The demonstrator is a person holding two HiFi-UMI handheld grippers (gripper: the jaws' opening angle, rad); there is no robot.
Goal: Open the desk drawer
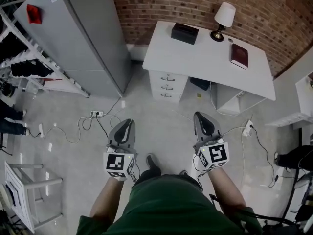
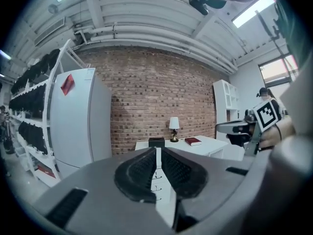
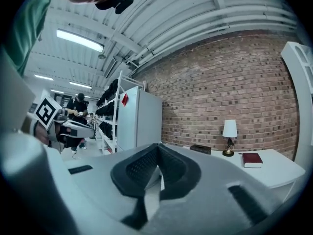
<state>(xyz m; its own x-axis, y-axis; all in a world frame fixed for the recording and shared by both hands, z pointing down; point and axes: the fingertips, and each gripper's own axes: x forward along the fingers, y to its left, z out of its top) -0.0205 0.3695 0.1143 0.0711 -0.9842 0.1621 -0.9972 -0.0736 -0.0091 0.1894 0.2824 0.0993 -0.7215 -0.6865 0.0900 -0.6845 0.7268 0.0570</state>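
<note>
Desk drawers: all pushed in | left gripper: jaws together, empty | right gripper: jaws together, empty

1. One tabletop.
2. Three drawers under the tabletop.
3. One lamp, one red book and one black box on the tabletop.
4. One grey fridge left of the tabletop.
</note>
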